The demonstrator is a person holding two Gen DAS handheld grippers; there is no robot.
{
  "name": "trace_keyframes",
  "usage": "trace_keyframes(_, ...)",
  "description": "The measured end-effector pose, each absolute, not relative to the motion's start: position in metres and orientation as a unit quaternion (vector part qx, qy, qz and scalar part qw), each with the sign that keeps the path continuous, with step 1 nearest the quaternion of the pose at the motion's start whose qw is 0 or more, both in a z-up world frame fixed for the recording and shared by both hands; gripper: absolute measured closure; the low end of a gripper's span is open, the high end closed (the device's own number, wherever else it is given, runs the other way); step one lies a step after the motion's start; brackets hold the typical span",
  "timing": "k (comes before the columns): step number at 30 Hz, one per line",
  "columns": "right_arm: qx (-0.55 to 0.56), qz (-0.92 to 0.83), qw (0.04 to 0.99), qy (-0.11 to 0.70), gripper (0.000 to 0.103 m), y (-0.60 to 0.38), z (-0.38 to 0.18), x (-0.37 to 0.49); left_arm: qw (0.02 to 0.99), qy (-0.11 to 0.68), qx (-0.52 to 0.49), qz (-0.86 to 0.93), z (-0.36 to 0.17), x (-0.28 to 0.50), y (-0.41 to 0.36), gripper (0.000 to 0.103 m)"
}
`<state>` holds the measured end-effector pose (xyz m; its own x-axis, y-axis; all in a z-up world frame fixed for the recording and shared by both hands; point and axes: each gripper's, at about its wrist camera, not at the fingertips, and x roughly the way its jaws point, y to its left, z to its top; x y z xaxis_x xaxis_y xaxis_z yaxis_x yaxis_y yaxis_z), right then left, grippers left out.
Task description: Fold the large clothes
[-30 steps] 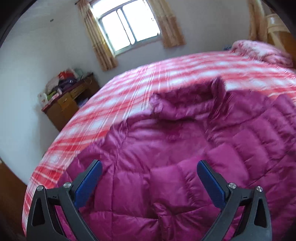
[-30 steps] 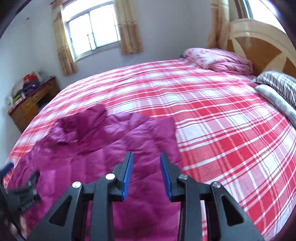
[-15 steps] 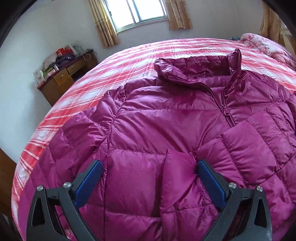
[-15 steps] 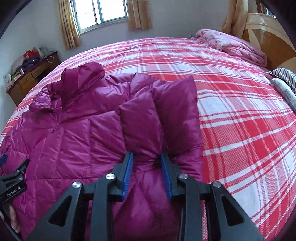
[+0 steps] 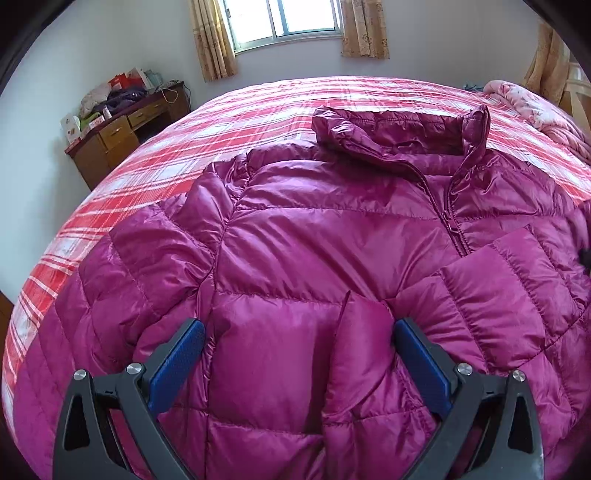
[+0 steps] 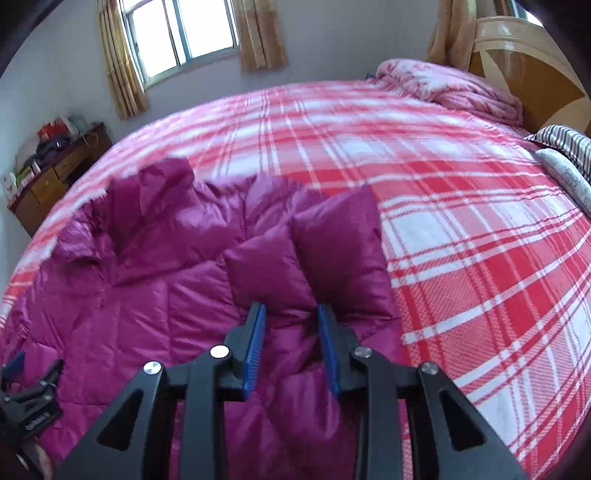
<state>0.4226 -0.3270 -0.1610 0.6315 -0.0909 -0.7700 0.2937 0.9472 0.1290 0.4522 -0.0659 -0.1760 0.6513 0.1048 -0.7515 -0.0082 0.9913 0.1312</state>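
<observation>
Daylight pours through the window (image 5: pixel 295 18), tan curtains (image 5: pixel 212 40) either side — pale walls, a cluttered wooden dresser (image 5: pixel 125 129) left, headboard (image 6: pixel 524 70) far right.

Magenta quilted jacket (image 5: pixel 314 236) on a red, pink and white plaid bedspread (image 6: pixel 461 221). Blue pads on both black claws. Tan patterned curtains (image 6: pixel 258 33), pink floral quilt (image 6: pixel 454 88), brown dresser (image 5: pixel 122 136), striped pillow (image 6: pixel 569 144).
</observation>
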Motion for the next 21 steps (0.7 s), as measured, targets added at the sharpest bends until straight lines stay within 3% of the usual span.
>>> trace_keyframes(5, 0.099, -0.113, 0.896, 0.418, 0.071, -0.323, -0.153, 0.42, 0.907, 0.417, 0.054, 0.029, -0.176, 0.452, -0.063, 0.001)
trace_keyframes(12, 0.071, -0.058, 0.911, 0.402, 0.059, -0.273, -0.129, 0.388, 0.906, 0.42, 0.045, 0.024, -0.177, 0.454, -0.06, 0.001)
trace_keyframes(21, 0.04, -0.047, 0.903, 0.426, 0.059, -0.246, -0.166, 0.394, 0.906, 0.422, 0.033, 0.017, -0.178, 0.455, -0.058, 0.001)
